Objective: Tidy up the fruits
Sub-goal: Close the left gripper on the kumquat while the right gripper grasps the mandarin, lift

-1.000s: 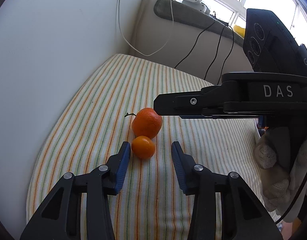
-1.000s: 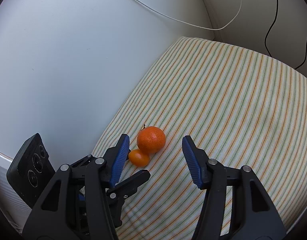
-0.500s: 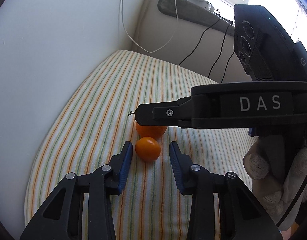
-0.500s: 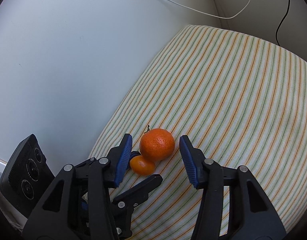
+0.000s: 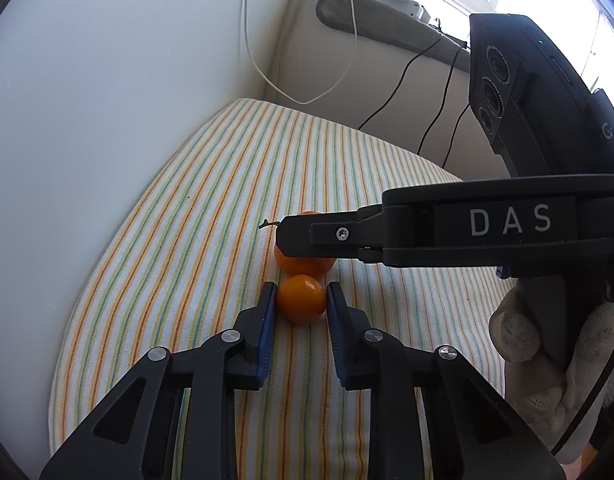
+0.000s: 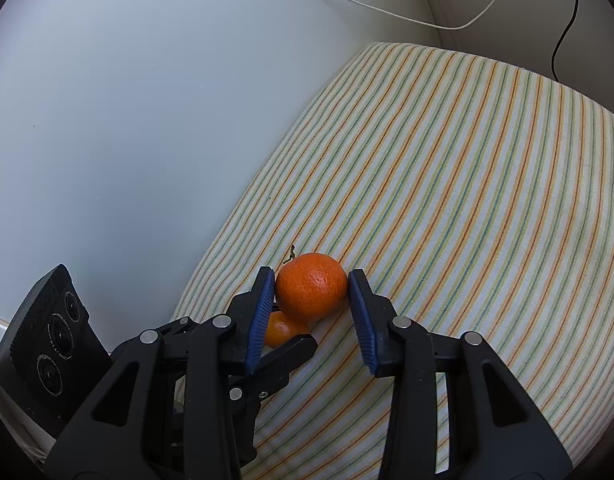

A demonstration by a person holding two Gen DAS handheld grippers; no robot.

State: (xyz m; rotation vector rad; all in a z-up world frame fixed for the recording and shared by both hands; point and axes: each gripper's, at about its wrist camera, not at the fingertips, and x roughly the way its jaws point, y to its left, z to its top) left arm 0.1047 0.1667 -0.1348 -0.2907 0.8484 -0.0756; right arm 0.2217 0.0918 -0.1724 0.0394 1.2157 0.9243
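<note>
Two fruits lie touching on a striped cloth. My left gripper is shut on the small smooth orange fruit, its blue pads against both sides. My right gripper is shut on the larger stemmed tangerine, pads touching both sides. In the left wrist view the tangerine sits just behind the small fruit, half hidden by the right gripper's finger. In the right wrist view the small fruit peeks out below the tangerine. Both fruits rest on the cloth.
A white wall borders the cloth on the left. A white cable and black cables hang at the far edge below a window ledge. A gloved hand holds the right gripper.
Both grippers moved forward and closed: the left onto the small fruit, the right onto the tangerine. The fruits stayed in place.
</note>
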